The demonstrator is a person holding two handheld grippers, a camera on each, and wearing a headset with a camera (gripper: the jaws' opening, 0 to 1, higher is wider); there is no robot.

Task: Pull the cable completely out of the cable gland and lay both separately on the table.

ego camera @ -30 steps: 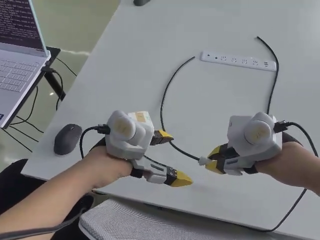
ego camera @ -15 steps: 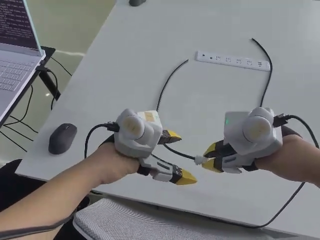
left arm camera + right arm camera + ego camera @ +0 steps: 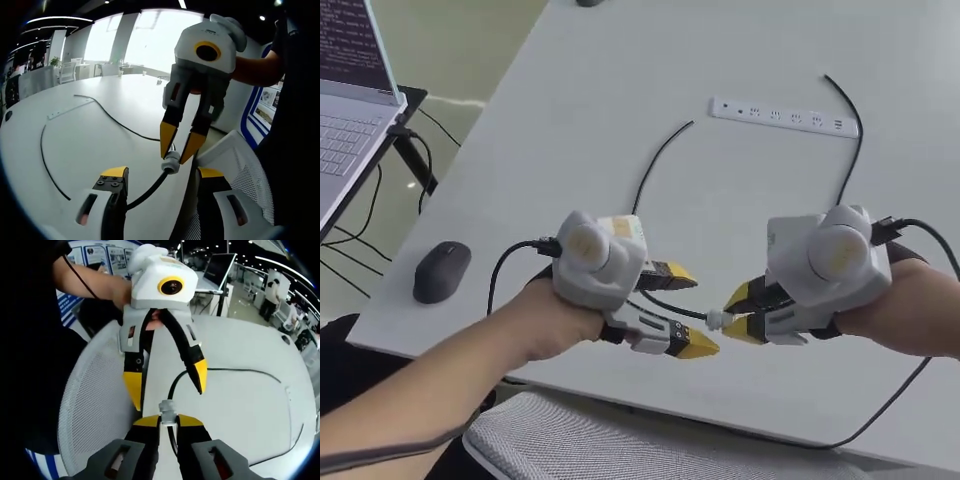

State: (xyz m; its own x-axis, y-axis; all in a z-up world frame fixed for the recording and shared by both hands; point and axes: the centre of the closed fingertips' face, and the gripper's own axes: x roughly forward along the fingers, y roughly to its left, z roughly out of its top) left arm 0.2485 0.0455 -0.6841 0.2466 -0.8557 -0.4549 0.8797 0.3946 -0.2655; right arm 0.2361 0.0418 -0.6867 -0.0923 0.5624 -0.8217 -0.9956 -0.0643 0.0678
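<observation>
A black cable [image 3: 650, 175] lies in a curve on the white table [image 3: 620, 60]; its near end runs into a small white cable gland [image 3: 716, 320], held just above the table's front edge. My right gripper [image 3: 738, 312] is shut on the gland [image 3: 167, 411], which sits at its yellow tips [image 3: 169, 421]. My left gripper [image 3: 688, 311] is open, its jaws astride the cable [image 3: 147, 187] just behind the gland [image 3: 171, 162], not pinching it. The two grippers face each other, tips nearly touching. The right gripper [image 3: 179, 145] comes in from above in the left gripper view.
A white power strip [image 3: 785, 115] with a black cord [image 3: 850, 130] lies at the back of the table. A dark mouse [image 3: 442, 270] sits near the left edge, with a laptop [image 3: 350, 90] on a stand beyond it. A mesh chair [image 3: 570, 440] stands below the front edge.
My left gripper has moved right, closer to the right gripper, and its jaws now straddle the cable next to the gland. The right gripper keeps hold of the gland.
</observation>
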